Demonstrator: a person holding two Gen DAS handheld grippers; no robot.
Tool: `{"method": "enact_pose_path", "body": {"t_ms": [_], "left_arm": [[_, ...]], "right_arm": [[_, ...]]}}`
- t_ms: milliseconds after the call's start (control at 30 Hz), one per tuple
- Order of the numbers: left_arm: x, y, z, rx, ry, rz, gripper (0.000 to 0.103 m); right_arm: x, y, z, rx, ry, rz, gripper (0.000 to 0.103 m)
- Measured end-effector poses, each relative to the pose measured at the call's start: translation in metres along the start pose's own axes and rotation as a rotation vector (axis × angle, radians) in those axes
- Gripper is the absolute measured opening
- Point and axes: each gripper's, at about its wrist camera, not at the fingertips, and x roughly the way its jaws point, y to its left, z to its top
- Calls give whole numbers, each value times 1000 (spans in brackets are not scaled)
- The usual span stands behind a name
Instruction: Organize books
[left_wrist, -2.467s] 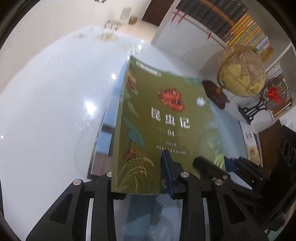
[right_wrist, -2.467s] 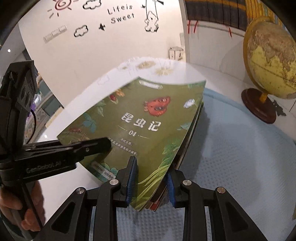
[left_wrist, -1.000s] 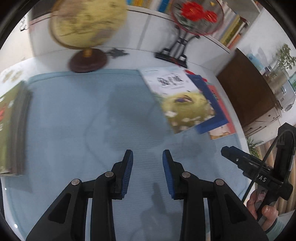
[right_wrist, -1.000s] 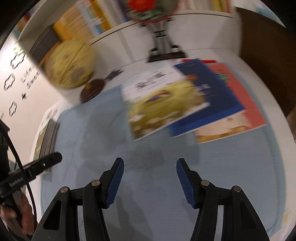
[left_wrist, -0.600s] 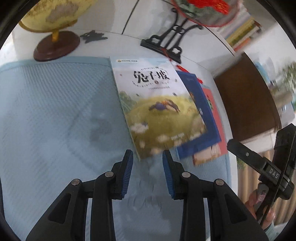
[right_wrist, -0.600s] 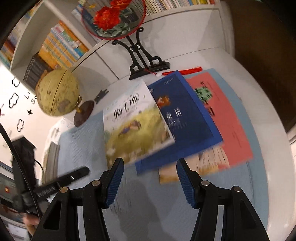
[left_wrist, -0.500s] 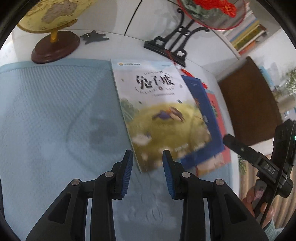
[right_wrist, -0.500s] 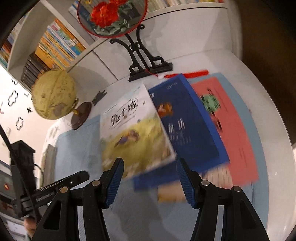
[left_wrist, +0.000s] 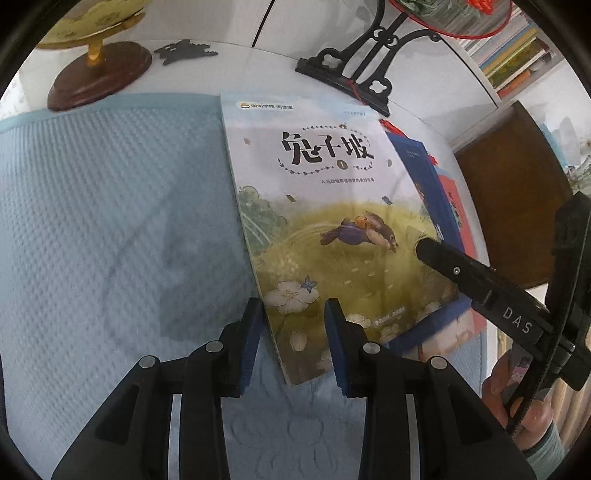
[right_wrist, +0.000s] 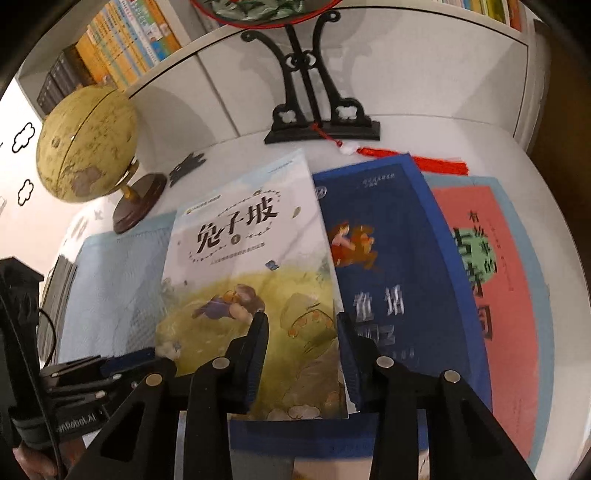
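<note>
Three loose books (right_wrist: 251, 280) lie overlapping on one blue mat (left_wrist: 110, 206), near one globe (right_wrist: 86, 144) and one black stand (right_wrist: 317, 122).

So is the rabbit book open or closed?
Closed: the rabbit book lies flat, front cover up, overlapping the blue book.

rabbit book (left_wrist: 325, 206) flat, topmost | overlaps blue book (right_wrist: 399, 258) | red book (right_wrist: 491, 258) lowest

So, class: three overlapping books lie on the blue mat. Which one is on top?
The rabbit-cover book, pale with a yellow meadow. It overlaps the dark blue book, which in turn covers the red book.
</note>
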Motion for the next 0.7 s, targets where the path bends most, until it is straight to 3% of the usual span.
{"method": "enact_pose_path", "body": {"t_ms": [133, 300, 433, 567, 633, 700], "left_arm": [[-14, 6, -36, -4, 13, -4, 30], [-33, 6, -100, -7, 67, -55, 30], [-43, -9, -139, 74, 73, 6, 30], [-51, 2, -158, -11, 53, -21, 30], [-54, 5, -160, -23, 46, -18, 30], [-58, 5, -161, -17, 27, 17, 30]], "right_arm": [[-17, 17, -37, -54, 36, 17, 39], [-36, 45, -105, -118, 122, 111, 39], [-59, 62, -159, -176, 152, 123, 38], [-75, 31, -159, -76, 113, 82, 38], [-76, 11, -144, -20, 103, 54, 51], [-74, -7, -126, 28, 78, 47, 57]]}}
